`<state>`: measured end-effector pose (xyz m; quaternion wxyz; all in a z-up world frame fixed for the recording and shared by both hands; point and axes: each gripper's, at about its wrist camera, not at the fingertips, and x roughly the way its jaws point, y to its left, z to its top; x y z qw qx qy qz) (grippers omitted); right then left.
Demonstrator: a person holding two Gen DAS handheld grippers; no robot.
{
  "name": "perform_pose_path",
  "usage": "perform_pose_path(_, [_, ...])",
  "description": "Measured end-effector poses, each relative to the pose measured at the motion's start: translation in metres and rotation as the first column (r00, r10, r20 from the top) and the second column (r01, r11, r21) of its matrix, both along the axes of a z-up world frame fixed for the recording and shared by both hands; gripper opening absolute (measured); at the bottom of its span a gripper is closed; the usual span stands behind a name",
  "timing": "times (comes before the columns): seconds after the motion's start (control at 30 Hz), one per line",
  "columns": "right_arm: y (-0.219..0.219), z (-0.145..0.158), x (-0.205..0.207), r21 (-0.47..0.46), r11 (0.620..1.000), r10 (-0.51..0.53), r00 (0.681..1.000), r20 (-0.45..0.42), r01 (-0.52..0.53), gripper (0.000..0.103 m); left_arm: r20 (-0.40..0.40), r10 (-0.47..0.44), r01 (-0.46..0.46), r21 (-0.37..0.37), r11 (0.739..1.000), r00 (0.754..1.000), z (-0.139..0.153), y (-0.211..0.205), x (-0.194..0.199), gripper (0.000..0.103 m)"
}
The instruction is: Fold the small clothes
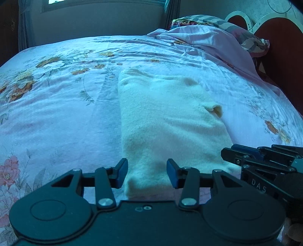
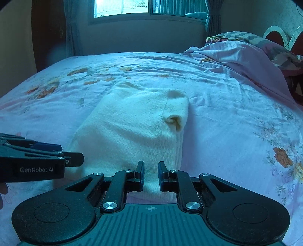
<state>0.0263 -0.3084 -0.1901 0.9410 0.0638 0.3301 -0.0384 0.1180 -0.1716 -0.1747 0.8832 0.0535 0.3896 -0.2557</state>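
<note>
A cream knitted garment (image 1: pixel 166 117) lies folded into a long strip on the floral bedsheet (image 1: pixel 62 117), its length running away from me. In the left wrist view my left gripper (image 1: pixel 147 174) stands over the near left corner, with bunched cloth filling the gap between its blue pads. The right gripper (image 1: pixel 224 154) shows side-on at the near right corner. In the right wrist view the garment (image 2: pixel 132 128) has a small curled sleeve opening on its right side. My right gripper (image 2: pixel 151 176) has a narrow gap with the near hem pinched in it. My left gripper (image 2: pixel 81 159) pokes in from the left.
A crumpled pink quilt and patterned pillows (image 2: pixel 246 51) are heaped at the far right by the red and white headboard (image 2: pixel 274 32). A window (image 2: pixel 121 7) with curtains is on the far wall. The sheet (image 2: pixel 236 123) spreads wide on both sides of the garment.
</note>
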Motion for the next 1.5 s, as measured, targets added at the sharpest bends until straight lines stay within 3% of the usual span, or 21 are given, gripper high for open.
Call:
perform_pose_path(0.17, [0.003,0.013,0.019,-0.003,1.000,0.006,0.999,0.034,-0.006,0.022,0.025,0.004,-0.004,0.003,1.000,1.000,0.005,-0.008,0.012,0.042])
perform_pose_path(0.23, [0.005,0.015,0.027,-0.018,1.000,0.009,0.999,0.048,-0.008,0.039,0.024,0.007,-0.008,0.010,1.000,1.000,0.001,-0.012,0.019,0.042])
perform_pose_path(0.27, [0.006,0.015,0.031,-0.027,1.000,0.013,0.998,0.056,-0.011,0.041,0.009,0.009,-0.009,0.010,1.000,1.000,-0.002,-0.014,0.023,0.042])
perform_pose_path(0.37, [0.006,0.003,0.044,-0.063,0.998,0.009,1.000,0.019,-0.008,0.041,-0.039,0.011,-0.011,-0.004,1.000,0.999,-0.013,-0.015,0.032,0.044])
perform_pose_path(0.57, [0.000,-0.026,0.049,-0.179,0.984,0.001,0.999,-0.032,-0.007,0.041,-0.047,-0.016,0.016,-0.014,1.000,0.999,-0.015,-0.014,0.031,0.046])
perform_pose_path(0.87, [-0.009,-0.021,0.047,-0.136,0.990,-0.030,0.998,-0.046,0.023,0.041,-0.031,0.047,-0.048,-0.052,0.998,0.998,0.001,0.015,0.036,0.046])
perform_pose_path(1.1, [0.001,0.005,0.045,-0.097,0.995,-0.010,0.998,0.055,0.015,0.040,-0.022,0.052,-0.053,-0.046,0.997,0.998,-0.001,0.004,0.046,0.045])
perform_pose_path(1.2, [0.002,-0.002,0.055,-0.097,0.995,-0.003,1.000,0.025,0.005,0.040,-0.036,0.057,-0.058,-0.022,0.998,0.998,-0.006,-0.006,0.049,0.043])
perform_pose_path(1.27, [-0.003,-0.018,0.064,-0.104,0.994,-0.015,0.999,-0.048,0.009,0.040,-0.045,0.054,-0.055,-0.023,0.998,0.998,-0.011,-0.007,0.050,0.043])
perform_pose_path(1.5, [-0.011,-0.015,0.048,-0.035,0.999,-0.039,0.999,-0.008,0.039,0.041,-0.054,0.059,-0.060,-0.026,0.998,0.997,-0.006,0.000,0.050,0.050])
